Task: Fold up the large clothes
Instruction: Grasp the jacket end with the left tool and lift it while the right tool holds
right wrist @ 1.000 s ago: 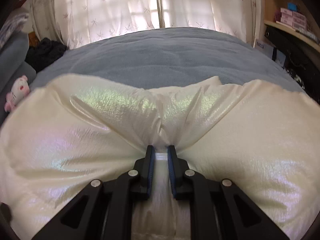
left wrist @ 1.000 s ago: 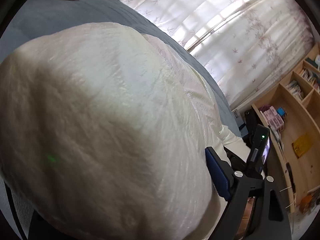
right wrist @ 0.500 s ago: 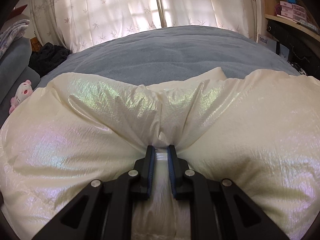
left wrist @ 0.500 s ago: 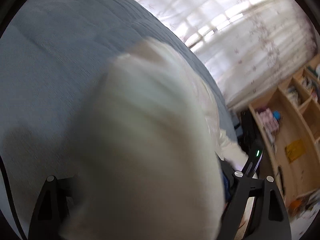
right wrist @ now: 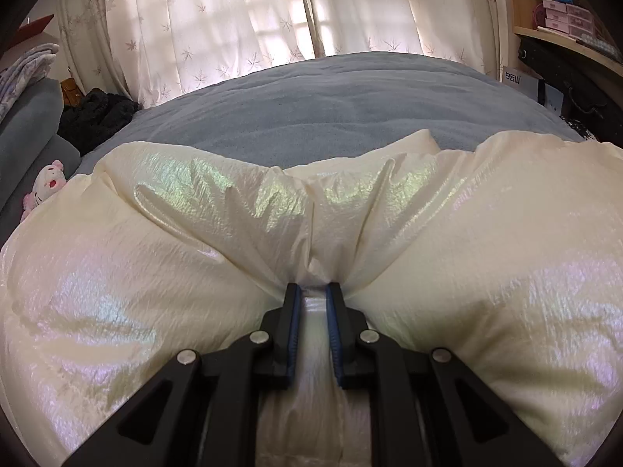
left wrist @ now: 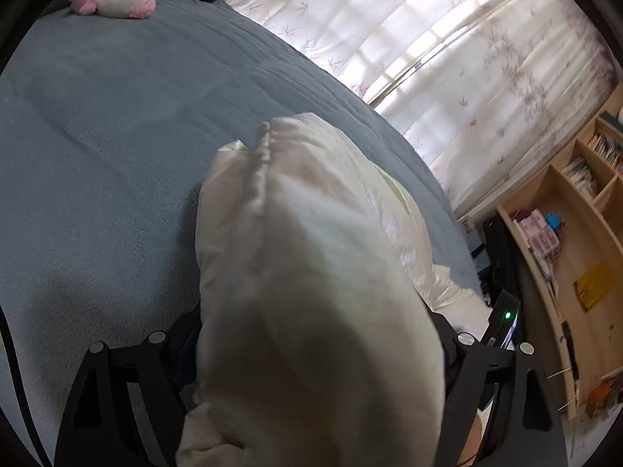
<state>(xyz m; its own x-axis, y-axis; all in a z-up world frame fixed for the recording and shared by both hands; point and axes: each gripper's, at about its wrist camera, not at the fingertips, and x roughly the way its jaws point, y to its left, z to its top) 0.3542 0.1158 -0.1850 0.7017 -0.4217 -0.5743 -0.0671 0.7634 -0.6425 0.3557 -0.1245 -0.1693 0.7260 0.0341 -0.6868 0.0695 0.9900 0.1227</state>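
Cream puffy jacket [right wrist: 155, 272] | pinched between right fingers [right wrist: 291, 323] | bulging between left fingers [left wrist: 183, 342]

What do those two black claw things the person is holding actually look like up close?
Both are matte black plastic. The right gripper has two angular fingers with blue ribbed pads and silver round screws at the joints. The left gripper has the same triangular black frames and silver screws. A black device with a green light shows beside it.

Daylight glows through pale leaf-print curtains [right wrist: 311, 11] behind a bed with a grey-blue cover [left wrist: 117, 155], and wooden shelves [left wrist: 576, 210] of books and boxes stand on the right.
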